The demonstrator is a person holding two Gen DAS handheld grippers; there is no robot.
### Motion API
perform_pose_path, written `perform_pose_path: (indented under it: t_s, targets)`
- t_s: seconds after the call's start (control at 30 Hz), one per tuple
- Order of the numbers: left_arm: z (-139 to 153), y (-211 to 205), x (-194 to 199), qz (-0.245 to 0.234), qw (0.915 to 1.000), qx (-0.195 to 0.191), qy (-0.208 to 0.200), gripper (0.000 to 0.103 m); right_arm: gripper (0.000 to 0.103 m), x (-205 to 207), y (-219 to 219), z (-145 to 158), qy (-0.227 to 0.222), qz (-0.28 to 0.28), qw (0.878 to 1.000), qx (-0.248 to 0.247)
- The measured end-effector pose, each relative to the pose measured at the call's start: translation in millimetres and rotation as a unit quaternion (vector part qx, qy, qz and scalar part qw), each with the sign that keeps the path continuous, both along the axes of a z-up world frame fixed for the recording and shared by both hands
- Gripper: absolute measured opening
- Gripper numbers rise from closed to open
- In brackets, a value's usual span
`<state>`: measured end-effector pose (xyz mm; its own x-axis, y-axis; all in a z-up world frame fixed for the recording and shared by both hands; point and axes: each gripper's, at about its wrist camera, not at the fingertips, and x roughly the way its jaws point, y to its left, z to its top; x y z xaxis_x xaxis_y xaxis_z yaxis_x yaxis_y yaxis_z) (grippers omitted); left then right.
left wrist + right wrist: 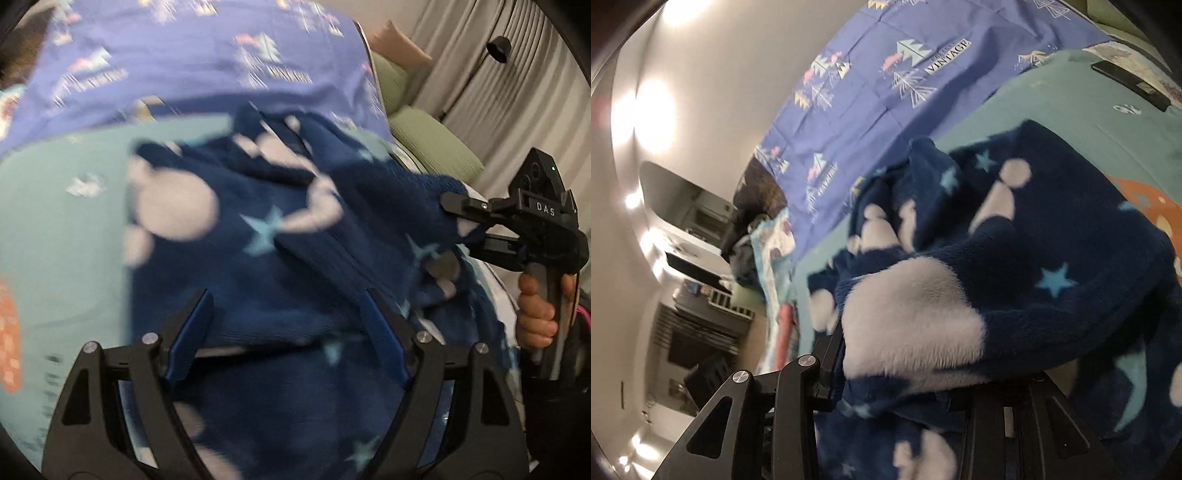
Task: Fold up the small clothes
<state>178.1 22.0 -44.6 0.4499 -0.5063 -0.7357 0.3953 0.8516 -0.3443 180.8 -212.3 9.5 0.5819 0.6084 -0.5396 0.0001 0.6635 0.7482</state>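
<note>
Currently the navy fleece garment (280, 258), printed with white mouse-head shapes and pale blue stars, lies bunched on a teal bed sheet (66, 229), in front of a purple patterned blanket (177, 62). Part of it is raised off the sheet.

Left gripper (286, 334): the jaws stand wide apart with fleece lying between and beneath the blue fingers (190, 339). Nothing is clamped. The left wrist view is motion-blurred.

Right gripper (458, 212): in the left wrist view its jaws are closed on an edge of the garment, held up at the right side. In the right wrist view the fleece (979, 288) drapes over the gripper and hides the fingertips, so the hold itself is not confirmed from that camera.

Hazards from this state, as judgement:

- Single-point hold. With only the right side clamped, the hanging weight of thick fleece may pull the edge out of the jaws.
- Multi-layer pinch. The cloth under the left gripper is folded over itself. Closing here may capture two layers or the sheet, producing a crooked fold.
- Obstructed view. Fabric covering the right camera prevents alignment checks on that side.
- Snagging. A dark flat object (1130, 86), possibly a remote, lies on the sheet beyond the garment and may be swept along if the cloth is dragged that way.
</note>
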Motion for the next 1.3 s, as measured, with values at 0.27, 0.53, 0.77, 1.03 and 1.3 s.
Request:
perform_pose_path:
  t_s: [0.27, 0.53, 0.77, 1.03, 1.3]
  targets:
    - [-4.0, -23.6, 20.2, 0.012, 0.9944, -0.092, 0.049, 0.082, 0.048, -3.1, -15.4, 2.0, 0.001, -0.004, 1.000, 0.003]
    - [-17.8, -39.3, 38.7, 0.027, 0.9825, -0.153, 0.103, 0.073, 0.051, -2.4, -18.4, -1.9, 0.005, -0.009, 1.000, 0.013]
    - [36.3, -20.0, 30.3, 0.061, 0.9920, -0.110, 0.012, 0.011, 0.059, -12.3, -29.3, -0.3, -0.005, -0.016, 1.000, 0.010]
    - [77.2, 20.3, 28.4, 0.058, 0.9966, -0.051, -0.027, 0.011, 0.069, -20.7, -72.3, -21.6, 0.015, -0.132, 0.990, 0.044]
    - [40.1, 8.3, 31.0, 0.051, 0.9972, -0.043, 0.034, 0.011, 0.018, -36.6, -122.7, -43.6, 0.001, -0.284, 0.956, 0.077]
